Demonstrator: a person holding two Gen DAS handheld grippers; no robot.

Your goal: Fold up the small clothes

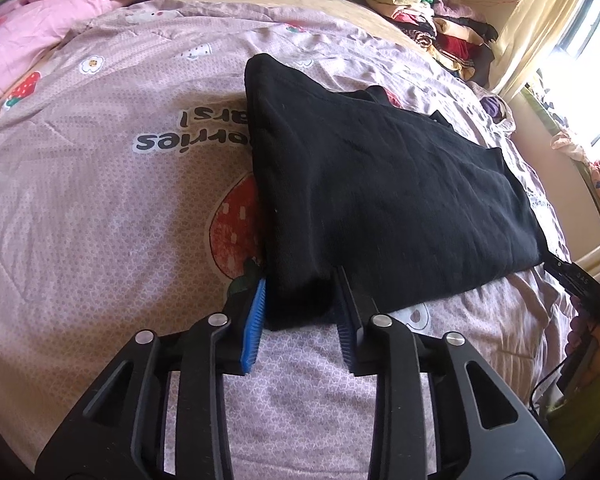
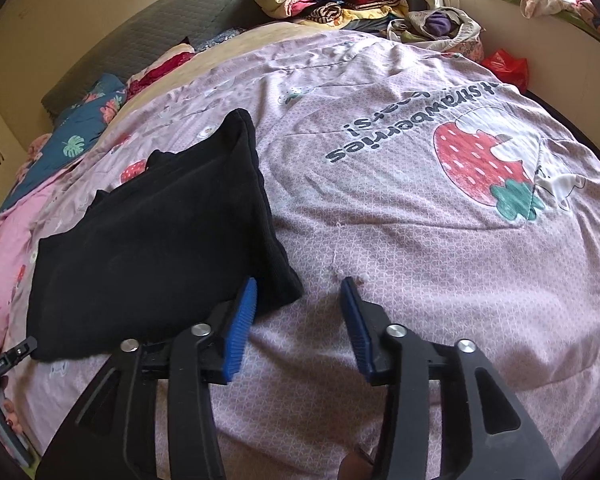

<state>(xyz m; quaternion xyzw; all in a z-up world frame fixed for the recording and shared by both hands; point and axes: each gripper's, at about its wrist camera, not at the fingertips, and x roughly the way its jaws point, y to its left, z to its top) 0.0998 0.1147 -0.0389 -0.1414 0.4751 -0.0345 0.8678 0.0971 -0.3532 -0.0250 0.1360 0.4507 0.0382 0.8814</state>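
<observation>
The soft black folded cloth (image 1: 380,192) lies mid-frame on the pink strawberry bed cover (image 1: 100,200). The left gripper (image 1: 300,312) straddles its near corner, open. The right gripper (image 2: 298,320) waits open beside it.

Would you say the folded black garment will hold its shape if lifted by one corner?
Probably not: the black garment looks soft and layered, so it would likely droop and unfold. Its fuzzy surface should grip the left tool rather than slip.

You have bright daylight from the window (image 1: 592,60), blown out there. Strong fisheye bending and dark vignette at the corners. The black garment (image 1: 380,184) shows little detail.
</observation>
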